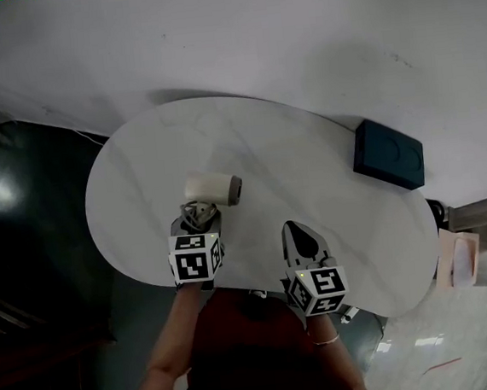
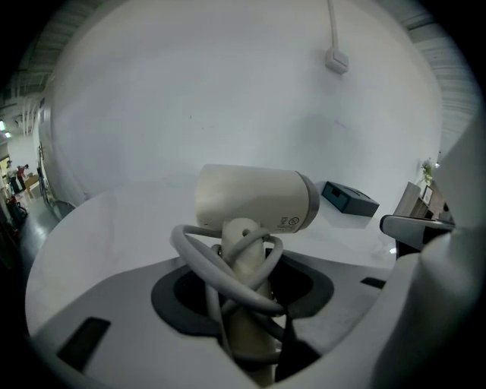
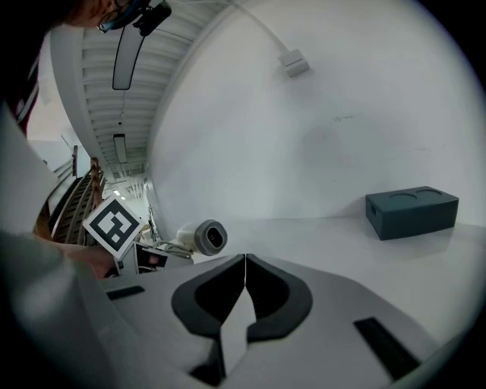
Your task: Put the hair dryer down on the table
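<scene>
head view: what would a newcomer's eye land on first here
The cream hair dryer, gripped by its cord-wrapped handle in the left gripper, over the left part of the white table. Next, the dark blue box at the table's far right, and the right gripper, shut and empty, at the near edge.

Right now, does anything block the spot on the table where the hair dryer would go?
Nothing visible does. The left gripper holds the hair dryer by its handle over bare table; the dark box lies far to the right, and the shut right gripper is off to the side.
</scene>
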Motion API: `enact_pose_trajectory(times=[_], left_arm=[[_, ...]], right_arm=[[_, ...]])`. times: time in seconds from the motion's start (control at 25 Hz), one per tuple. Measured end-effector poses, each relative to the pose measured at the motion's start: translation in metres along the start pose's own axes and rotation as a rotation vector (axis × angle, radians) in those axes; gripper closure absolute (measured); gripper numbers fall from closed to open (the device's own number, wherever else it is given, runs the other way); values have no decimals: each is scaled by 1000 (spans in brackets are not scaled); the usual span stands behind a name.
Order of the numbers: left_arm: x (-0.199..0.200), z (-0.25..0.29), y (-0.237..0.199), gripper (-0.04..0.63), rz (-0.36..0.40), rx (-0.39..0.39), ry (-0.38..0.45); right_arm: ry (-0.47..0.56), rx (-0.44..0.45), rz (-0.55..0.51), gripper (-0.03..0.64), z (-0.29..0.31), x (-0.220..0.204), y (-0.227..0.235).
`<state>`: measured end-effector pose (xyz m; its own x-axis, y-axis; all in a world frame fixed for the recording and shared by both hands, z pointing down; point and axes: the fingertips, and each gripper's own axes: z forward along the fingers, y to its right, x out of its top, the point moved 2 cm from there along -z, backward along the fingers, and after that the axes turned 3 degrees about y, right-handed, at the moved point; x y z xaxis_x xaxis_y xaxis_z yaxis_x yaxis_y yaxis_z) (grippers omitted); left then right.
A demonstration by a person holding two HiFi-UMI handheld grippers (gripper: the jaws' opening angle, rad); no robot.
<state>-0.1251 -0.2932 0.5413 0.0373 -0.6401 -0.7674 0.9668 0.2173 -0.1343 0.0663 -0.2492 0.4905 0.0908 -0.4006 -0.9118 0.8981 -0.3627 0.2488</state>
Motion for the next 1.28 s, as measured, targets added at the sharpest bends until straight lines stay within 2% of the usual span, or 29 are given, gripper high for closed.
enact_pose_trajectory(times=[0.44,0.84,1.28], left_arm=[[-1,32,-10,390,17,-14,-68],[-11,39,-19,390,-31,6,-141],[-15,44,-23,390,-60,5,-176]], right_arm=[[-15,-56,14,601,20,0,4],[-27,-69,3,601,26,2,-5],[-34,-69,-9,601,23,-1,-7]])
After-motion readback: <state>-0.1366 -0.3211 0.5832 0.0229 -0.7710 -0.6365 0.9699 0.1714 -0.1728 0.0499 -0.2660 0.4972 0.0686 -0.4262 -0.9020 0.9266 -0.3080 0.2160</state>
